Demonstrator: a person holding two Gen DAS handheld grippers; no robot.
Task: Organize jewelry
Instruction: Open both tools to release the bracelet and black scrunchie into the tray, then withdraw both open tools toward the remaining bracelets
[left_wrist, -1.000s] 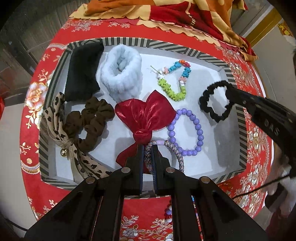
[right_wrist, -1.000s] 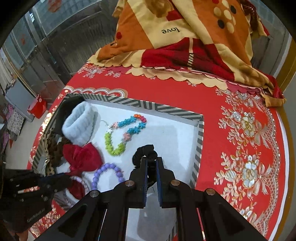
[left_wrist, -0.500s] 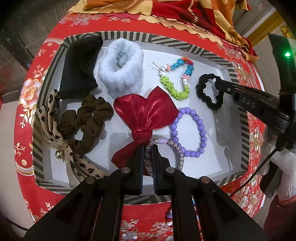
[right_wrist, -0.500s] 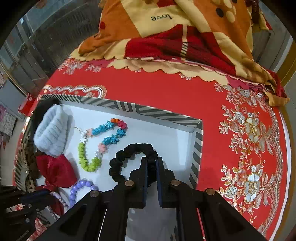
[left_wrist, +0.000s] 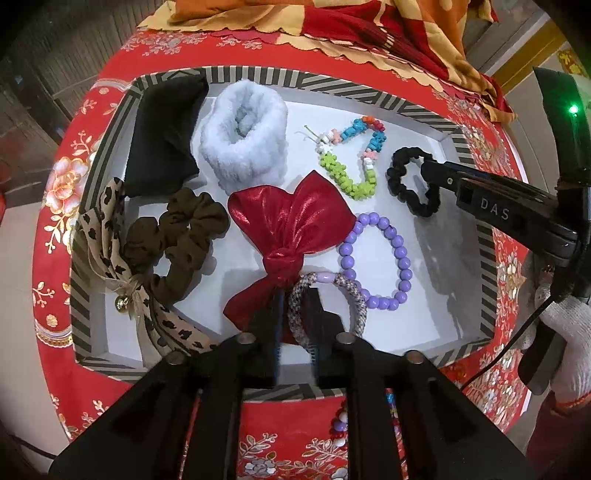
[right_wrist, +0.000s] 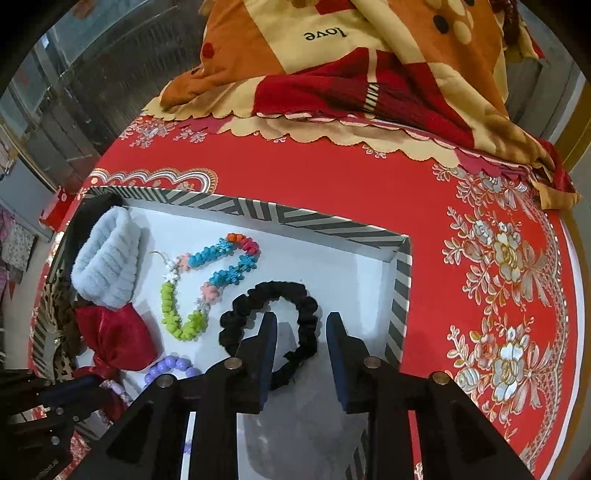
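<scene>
Landmark: the striped tray (left_wrist: 332, 79), white inside, on the red tablecloth (right_wrist: 332, 177).
My right gripper (right_wrist: 301, 325): jaws apart, straddling one side of the black scrunchie (right_wrist: 273, 291), which lies flat on the tray floor near the tray's far right corner.
My left gripper (left_wrist: 297, 321): jaws nearly together around the woven bracelet (left_wrist: 347, 291) at the tray's near edge; I cannot tell whether they pinch it.
Step in hand, as I judge it: freeing the scrunchie.
Doing it well: back my right jaws straight out and up so neither finger drags the loop toward the green beaded bracelet (right_wrist: 177, 317) beside it.
Scrunchie axis: a lopsided ring, longer across the tray's width, open side up.
</scene>
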